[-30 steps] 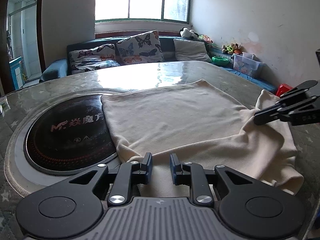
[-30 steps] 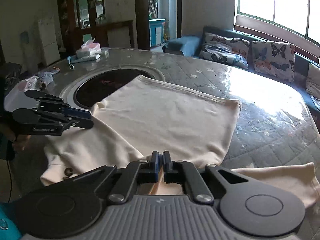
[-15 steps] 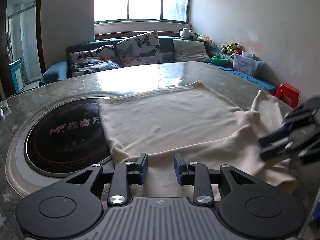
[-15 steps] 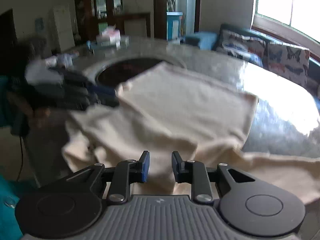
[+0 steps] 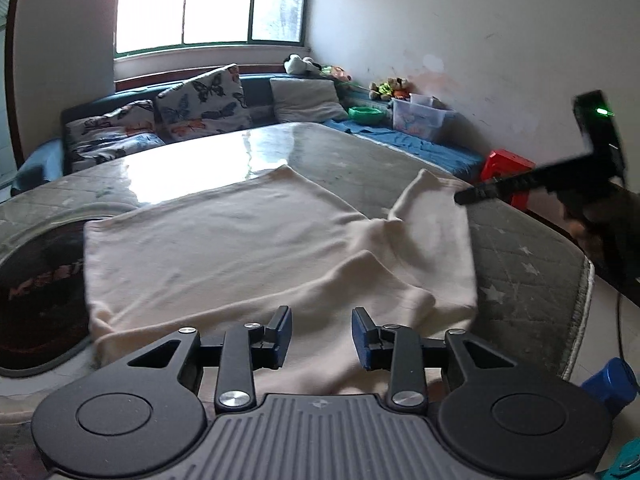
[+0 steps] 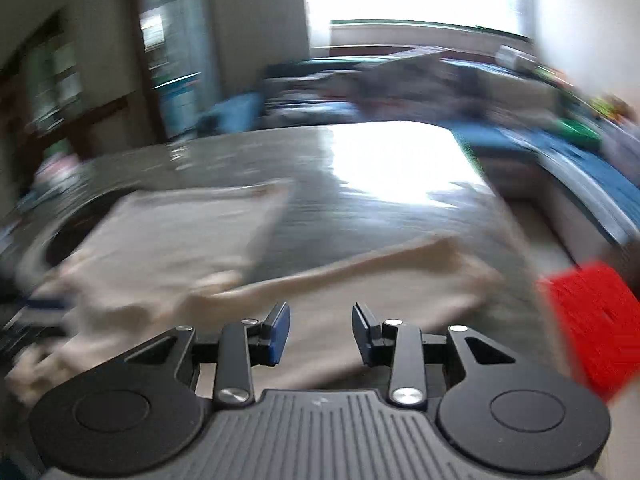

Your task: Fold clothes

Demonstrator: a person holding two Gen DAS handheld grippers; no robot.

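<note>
A cream garment (image 5: 240, 248) lies spread on the table, its body folded flat and a sleeve part (image 5: 432, 216) rumpled at the right. My left gripper (image 5: 321, 334) hovers open just over the garment's near edge with nothing between its fingers. My right gripper (image 6: 321, 330) is open too, above a long cream sleeve (image 6: 360, 272); that view is smeared by motion. In the left wrist view the right gripper (image 5: 464, 199) shows edge-on at the far right, beside the sleeve's corner, held by a hand (image 5: 592, 232).
A round black hotplate (image 5: 36, 280) is set in the quilted table (image 5: 360, 160) to the left, partly under the garment. The table's edge (image 5: 580, 304) runs down the right. A red stool (image 5: 508, 172) and a sofa with cushions (image 5: 200, 108) stand beyond.
Both grippers have opened wider; the right one let go of the cloth it held a second ago and swung right. The left wrist view has shifted right along the garment's near edge.
</note>
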